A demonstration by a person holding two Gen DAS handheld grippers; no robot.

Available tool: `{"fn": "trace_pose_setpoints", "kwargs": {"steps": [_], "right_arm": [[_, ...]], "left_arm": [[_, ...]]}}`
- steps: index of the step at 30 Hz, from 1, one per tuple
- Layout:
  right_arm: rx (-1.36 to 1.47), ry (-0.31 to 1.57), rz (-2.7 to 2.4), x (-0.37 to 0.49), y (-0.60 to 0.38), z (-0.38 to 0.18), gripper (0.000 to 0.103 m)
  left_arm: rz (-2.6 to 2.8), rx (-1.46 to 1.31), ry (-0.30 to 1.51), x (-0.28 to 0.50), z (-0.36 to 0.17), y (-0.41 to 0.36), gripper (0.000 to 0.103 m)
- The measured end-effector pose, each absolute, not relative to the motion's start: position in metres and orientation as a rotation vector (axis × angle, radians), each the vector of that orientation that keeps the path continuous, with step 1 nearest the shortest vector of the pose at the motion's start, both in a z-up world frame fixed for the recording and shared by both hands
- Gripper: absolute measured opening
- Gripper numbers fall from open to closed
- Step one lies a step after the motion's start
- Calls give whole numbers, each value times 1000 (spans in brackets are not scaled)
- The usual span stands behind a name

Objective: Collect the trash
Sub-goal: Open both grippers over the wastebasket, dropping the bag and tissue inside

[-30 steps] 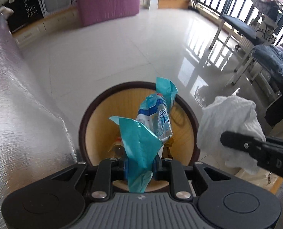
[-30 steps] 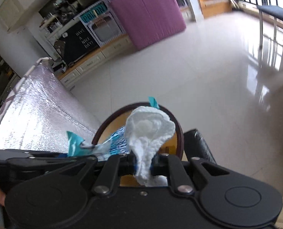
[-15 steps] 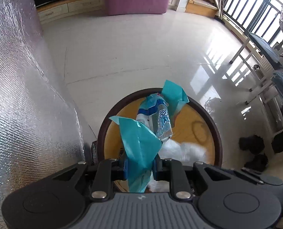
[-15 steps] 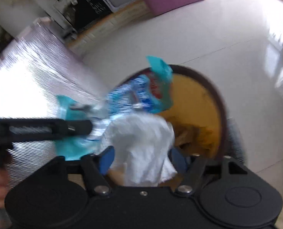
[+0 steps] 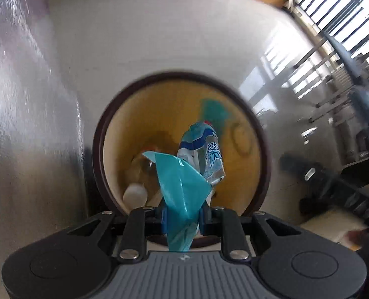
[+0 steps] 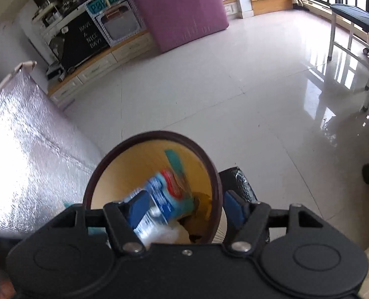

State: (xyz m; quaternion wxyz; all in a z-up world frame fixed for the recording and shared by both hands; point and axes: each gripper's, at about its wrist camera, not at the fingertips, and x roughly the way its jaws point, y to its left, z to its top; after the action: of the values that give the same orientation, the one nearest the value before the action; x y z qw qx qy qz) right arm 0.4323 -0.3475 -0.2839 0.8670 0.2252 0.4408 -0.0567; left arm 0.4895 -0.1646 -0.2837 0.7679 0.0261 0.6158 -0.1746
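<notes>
A round bin (image 5: 174, 76) with a dark brown rim and yellow inside stands on the floor below both grippers. My left gripper (image 5: 182, 218) is shut on a crumpled teal and blue wrapper (image 5: 184, 186), which hangs over the bin's mouth. A clear plastic bottle (image 5: 137, 186) lies inside the bin at the lower left. In the right wrist view my right gripper (image 6: 187, 208) stands open over the bin (image 6: 159, 134) with nothing between its blue pads (image 6: 139, 209). The blurred wrapper (image 6: 164, 194) shows inside the rim. A white tissue (image 6: 164, 234) lies loose beneath it.
A silver foil-covered surface (image 6: 22, 162) borders the bin on the left. A black object (image 6: 236, 182) sits right beside the bin. Shiny white floor (image 6: 234, 99) stretches ahead to a purple mat (image 6: 177, 10) and a low cabinet. Chair legs (image 6: 334, 37) stand at the right.
The right gripper opened and let go of the white tissue, which dropped into the bin. The left gripper sank and rolled, bringing the wrapper lower over the bin's mouth.
</notes>
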Motion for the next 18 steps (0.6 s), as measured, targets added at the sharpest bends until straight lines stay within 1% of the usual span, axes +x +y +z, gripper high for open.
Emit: {"fn": "trace_pose_setpoints", "kwargs": {"steps": [3,7,11,18], "right_arm": [[454,910,-125,424,-349,-282,68],[429,898,-122,414,-356,-279,68],[452,875,-129,409,-366,-278,68],[519,852,-158,406,-376,-285,68]], "left_arm": [[-351,186,1339,485,-300,-183,23],[-338,269,1300,495,-311,-199,24],[-355,212,1264,509,-324,-206,24],[-358,255,1296,525,-362,-224,23]]}}
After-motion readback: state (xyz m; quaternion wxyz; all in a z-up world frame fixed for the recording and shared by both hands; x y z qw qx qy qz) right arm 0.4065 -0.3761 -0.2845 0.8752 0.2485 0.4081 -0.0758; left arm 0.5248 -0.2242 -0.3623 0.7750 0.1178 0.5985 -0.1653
